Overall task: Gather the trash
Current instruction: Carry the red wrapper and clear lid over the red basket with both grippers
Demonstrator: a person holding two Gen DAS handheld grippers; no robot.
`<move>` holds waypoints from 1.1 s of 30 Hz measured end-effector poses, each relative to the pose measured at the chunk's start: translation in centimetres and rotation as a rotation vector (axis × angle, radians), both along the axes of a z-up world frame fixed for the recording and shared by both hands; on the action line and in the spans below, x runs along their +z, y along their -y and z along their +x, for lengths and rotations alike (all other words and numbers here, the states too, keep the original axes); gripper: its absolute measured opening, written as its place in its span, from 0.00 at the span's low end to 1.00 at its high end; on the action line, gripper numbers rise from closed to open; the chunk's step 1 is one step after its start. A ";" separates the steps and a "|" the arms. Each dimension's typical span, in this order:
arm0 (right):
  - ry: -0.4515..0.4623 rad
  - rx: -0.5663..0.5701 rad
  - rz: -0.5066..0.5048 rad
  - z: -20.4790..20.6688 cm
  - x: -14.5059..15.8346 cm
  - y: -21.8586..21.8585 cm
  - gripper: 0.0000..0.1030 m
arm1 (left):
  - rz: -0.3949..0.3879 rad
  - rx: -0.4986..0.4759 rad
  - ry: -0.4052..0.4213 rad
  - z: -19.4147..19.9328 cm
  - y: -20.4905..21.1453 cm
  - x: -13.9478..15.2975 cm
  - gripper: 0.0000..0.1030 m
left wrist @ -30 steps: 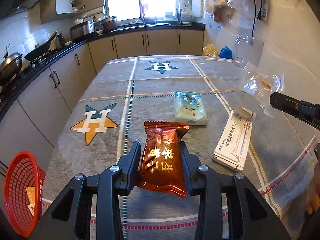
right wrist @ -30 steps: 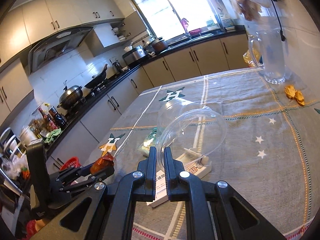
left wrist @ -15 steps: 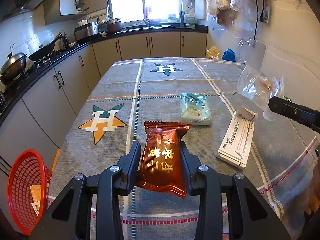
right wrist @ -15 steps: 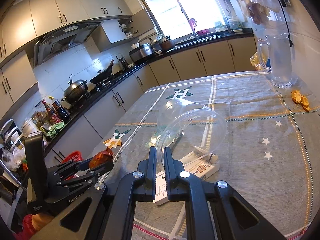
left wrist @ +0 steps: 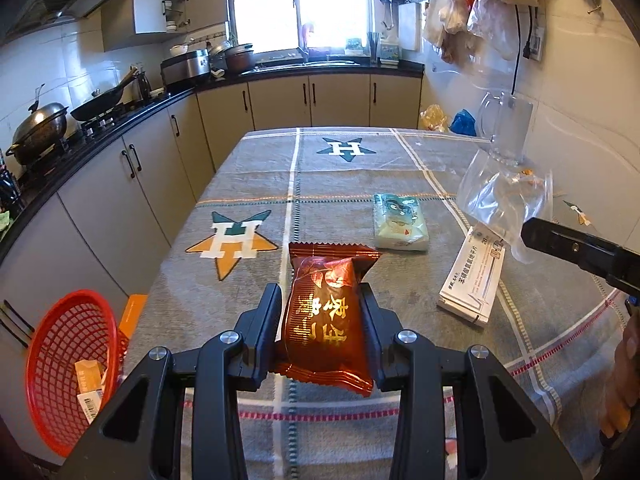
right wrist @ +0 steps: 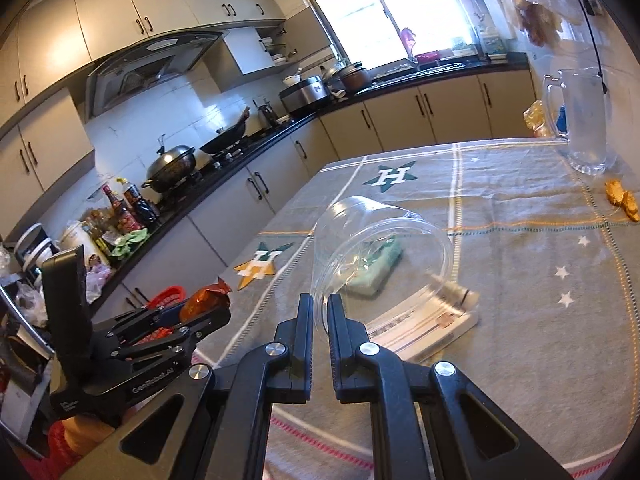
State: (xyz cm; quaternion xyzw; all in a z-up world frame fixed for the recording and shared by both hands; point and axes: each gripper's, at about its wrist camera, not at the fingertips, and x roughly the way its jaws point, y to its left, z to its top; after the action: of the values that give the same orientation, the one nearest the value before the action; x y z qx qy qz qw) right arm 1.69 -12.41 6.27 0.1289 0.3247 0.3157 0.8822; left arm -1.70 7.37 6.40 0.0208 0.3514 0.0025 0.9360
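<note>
A red plastic mesh basket on the floor beside the bench's left edge holds a small yellowish carton and a white label scrap. The left gripper clamps a red-brown foil snack packet with gold lettering above the bench. The right gripper has its jaws pinched narrow on the rim of a clear, empty plastic cup, tilted on its side in the air. On the grey cloth with star-and-H marks lie a pale green tissue pack and a white printed box; a clear glass jug stands near the wall, orange scraps just beside it. Cabinets and a stove with pans line the room. The box's print is too small to read.
</note>
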 end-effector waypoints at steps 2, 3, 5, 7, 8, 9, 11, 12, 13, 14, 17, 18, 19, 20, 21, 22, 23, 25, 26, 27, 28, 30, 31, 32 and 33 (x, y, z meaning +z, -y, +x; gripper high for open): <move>-0.009 0.008 0.013 -0.5 0.0 -0.1 0.08 | -0.006 0.004 0.004 -0.4 -0.3 0.2 0.36; -0.014 0.012 0.018 -0.7 0.0 -0.2 0.08 | -0.008 0.007 0.008 -0.6 -0.4 0.3 0.36; -0.018 0.019 0.022 -1.1 0.2 -0.4 0.08 | -0.012 0.009 0.013 -1.0 -0.7 0.5 0.36; -0.015 0.022 0.020 -1.7 0.3 -0.7 0.08 | -0.016 0.012 0.019 -1.4 -0.8 0.7 0.36; -0.014 0.024 0.021 -1.9 0.5 -0.8 0.08 | -0.019 0.013 0.021 -1.5 -0.8 0.8 0.36; -0.013 0.029 0.022 -2.2 0.6 -0.9 0.08 | -0.022 0.015 0.024 -1.7 -0.9 0.9 0.36; -0.012 0.041 0.025 -2.7 0.9 -1.3 0.08 | -0.028 0.018 0.030 -2.1 -1.2 1.0 0.36; -0.011 0.044 0.024 -2.9 1.0 -1.5 0.08 | -0.031 0.019 0.033 -2.3 -1.4 1.1 0.36; -0.011 0.050 0.023 -3.2 1.1 -1.7 0.08 | -0.034 0.021 0.036 -2.5 -1.5 1.2 0.36; -0.011 0.054 0.023 -3.3 1.2 -1.8 0.08 | -0.036 0.023 0.040 -2.7 -1.6 1.3 0.36; -0.003 0.070 0.013 -4.0 1.6 -2.7 0.08 | -0.045 0.031 0.050 -3.4 -2.4 1.6 0.36; -0.001 0.075 0.011 -4.2 1.7 -3.0 0.08 | -0.047 0.035 0.054 -3.6 -2.6 1.7 0.36; 0.000 0.081 0.010 -4.3 1.8 -3.3 0.08 | -0.050 0.041 0.059 -4.0 -2.9 1.9 0.36; 0.001 0.092 0.009 -4.5 2.0 -3.7 0.08 | -0.052 0.044 0.061 -4.1 -3.2 2.0 0.36; 0.002 0.099 0.007 -4.7 2.1 -4.1 0.08 | -0.056 0.052 0.066 -4.4 -3.7 2.1 0.36; 0.003 0.105 0.004 -4.8 2.2 -4.4 0.08 | -0.059 0.057 0.068 -4.6 -4.0 2.1 0.36; 0.004 0.112 0.001 -4.9 2.3 -4.9 0.08 | -0.063 0.063 0.070 -4.8 -4.4 2.2 0.36; 0.003 0.130 -0.004 -5.2 2.4 -5.8 0.08 | -0.072 0.079 0.078 -5.3 -5.4 2.3 0.36; 0.004 0.139 -0.009 -5.3 2.5 -6.3 0.08 | -0.075 0.087 0.081 -5.6 -5.8 2.4 0.36; 0.004 0.146 -0.014 -5.4 2.5 -6.8 0.08 | -0.081 0.097 0.085 -5.9 -6.4 2.5 0.36; 0.004 0.154 -0.017 -5.5 2.5 -7.2 0.08 | -0.084 0.104 0.087 -6.0 -6.9 2.5 0.36; 0.002 0.175 -0.024 -5.6 2.6 -8.2 0.08 | -0.091 0.121 0.092 -6.4 -7.8 2.6 0.36; 0.002 0.182 -0.027 -5.7 2.6 -8.7 0.08 | -0.094 0.130 0.094 -6.6 -8.4 2.6 0.36; 0.003 0.190 -0.033 -5.8 2.7 -9.2 0.08 | -0.097 0.140 0.096 -6.8 -9.0 2.6 0.36; 0.003 0.200 -0.037 -5.9 2.7 -9.8 0.08 | -0.102 0.150 0.098 -7.0 -9.5 2.6 0.36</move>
State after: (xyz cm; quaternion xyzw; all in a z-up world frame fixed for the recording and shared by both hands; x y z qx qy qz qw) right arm -4.19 -2.60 8.98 0.0789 0.3407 0.3964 0.8489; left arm -8.72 16.89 8.99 -0.0531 0.3056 0.0556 0.9491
